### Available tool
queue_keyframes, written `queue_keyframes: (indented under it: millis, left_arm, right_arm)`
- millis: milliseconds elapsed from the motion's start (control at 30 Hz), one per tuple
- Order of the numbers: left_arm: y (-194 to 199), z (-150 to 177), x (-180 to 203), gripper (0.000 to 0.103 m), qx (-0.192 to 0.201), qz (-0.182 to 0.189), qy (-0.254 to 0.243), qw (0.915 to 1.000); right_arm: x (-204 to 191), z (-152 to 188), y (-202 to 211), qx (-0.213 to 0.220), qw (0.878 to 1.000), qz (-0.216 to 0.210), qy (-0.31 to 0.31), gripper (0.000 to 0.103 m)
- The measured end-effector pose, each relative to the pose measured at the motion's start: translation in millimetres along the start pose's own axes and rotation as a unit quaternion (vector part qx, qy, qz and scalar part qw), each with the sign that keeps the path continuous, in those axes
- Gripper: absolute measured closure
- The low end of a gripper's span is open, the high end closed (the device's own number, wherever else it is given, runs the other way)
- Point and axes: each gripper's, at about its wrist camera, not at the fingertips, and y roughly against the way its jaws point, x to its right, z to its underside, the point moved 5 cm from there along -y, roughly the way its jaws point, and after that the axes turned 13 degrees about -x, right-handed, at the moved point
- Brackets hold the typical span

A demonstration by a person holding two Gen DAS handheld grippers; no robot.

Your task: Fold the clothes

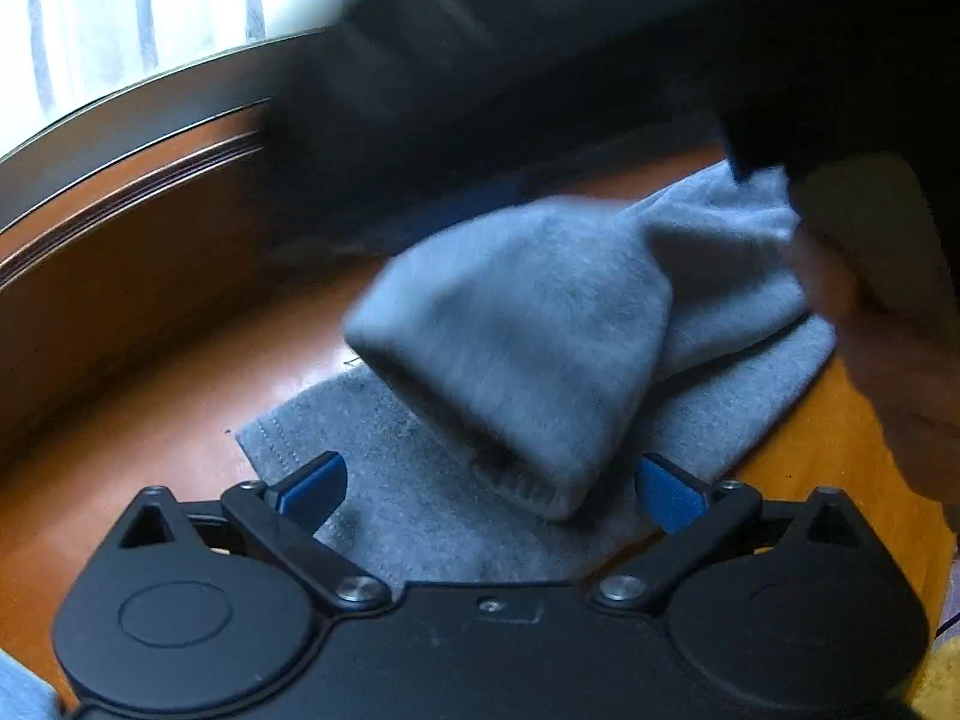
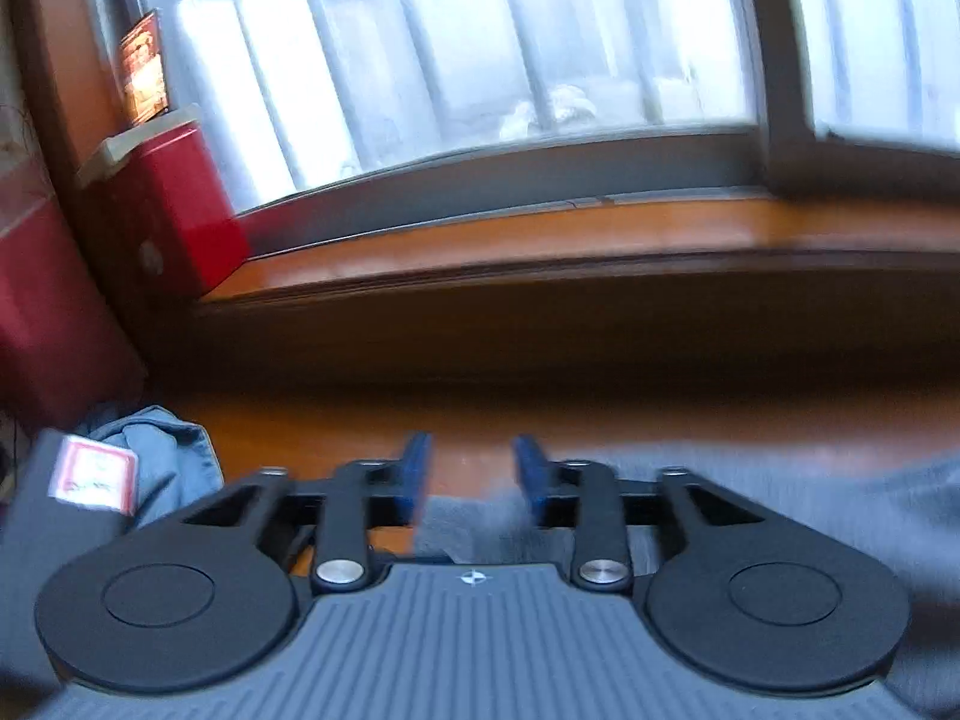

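- The grey garment (image 1: 528, 324) lies on the orange-brown worktop (image 1: 150, 420), one part doubled over the flat layer beneath.
- The left claw (image 1: 489, 480) is released, its blue pads (image 1: 318, 480) spread either side of the fabric's near edge, pressing nothing.
- The right claw (image 2: 471, 471) is released too, with nothing between its pads, above grey cloth.
- To fold well, the left claw should probably pin the flat layer while the loose flap is squared edge to edge.
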Motion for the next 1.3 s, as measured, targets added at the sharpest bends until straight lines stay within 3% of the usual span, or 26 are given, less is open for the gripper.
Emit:
queue_keyframes:
  millis: [67, 267, 333, 467, 600, 700, 733, 767, 800, 833, 933, 1000, 1133, 1233, 1267, 1300]
  left_arm:
    - [-1, 1, 0, 0.001, -0.004, -0.001, -0.002, 1.0000]
    - [6, 3, 0, 0.000, 0.005, 0.004, -0.005, 1.0000]
    - [11, 6, -2, 0.000, 0.005, -0.005, -0.009, 0.9999]
    - [21, 18, -8, 0.000, -0.005, -0.029, -0.016, 0.9994]
    - [28, 31, -14, 0.000, -0.018, -0.056, -0.009, 0.9983]
    - [29, 37, -20, 0.000, -0.025, -0.063, 0.010, 0.9977]
    - [29, 37, -23, 0.000, -0.026, -0.064, 0.017, 0.9975]
    - [29, 38, -24, 0.000, -0.028, -0.065, 0.024, 0.9972]
    - [31, 39, -25, 0.000, -0.028, -0.067, 0.029, 0.9970]
    - [32, 41, -26, 0.000, -0.027, -0.068, 0.032, 0.9968]
    - [36, 40, -27, 0.000, -0.023, -0.072, 0.036, 0.9965]
    - [37, 40, -30, 0.000, -0.023, -0.075, 0.037, 0.9963]
    - [35, 40, -34, 0.000, -0.023, -0.078, 0.043, 0.9958]
    - [35, 41, -34, 0.000, -0.026, -0.072, 0.050, 0.9958]
    - [35, 41, -33, 0.000, -0.027, -0.071, 0.050, 0.9959]
    - [36, 42, -33, 0.000, -0.027, -0.071, 0.047, 0.9960]
  right_arm:
    - [-1, 3, 11, 0.027, 0.999, 0.028, 0.001, 0.028]
    - [59, 33, 52, 0.031, 0.995, 0.086, -0.047, 0.028]
    - [71, 49, 56, -0.008, 0.994, 0.108, -0.016, 0.030]
    - [57, 72, 48, -0.073, 0.982, 0.118, 0.130, 0.034]
    - [31, 79, 27, -0.070, 0.961, 0.108, 0.244, 0.035]
    - [26, 74, -2, -0.081, 0.957, 0.089, 0.262, 0.036]
    - [26, 72, -11, -0.086, 0.957, 0.086, 0.263, 0.041]
    - [28, 69, -18, -0.090, 0.958, 0.089, 0.258, 0.062]
    - [32, 62, -22, -0.097, 0.962, 0.095, 0.237, 0.090]
    - [38, 52, -22, -0.109, 0.968, 0.099, 0.205, 0.098]
    - [61, 7, 26, -0.046, 0.997, 0.028, 0.053, 0.099]
    - [67, -18, 67, 0.012, 1.000, -0.006, 0.008, 0.102]
    - [48, -49, 127, 0.090, 0.991, -0.094, 0.003, 0.102]
    - [26, -37, 104, 0.048, 0.995, -0.074, 0.055, 0.094]
    - [19, -33, 97, 0.034, 0.995, -0.067, 0.073, 0.084]
    - [17, -22, 86, 0.013, 0.995, -0.047, 0.084, 0.065]
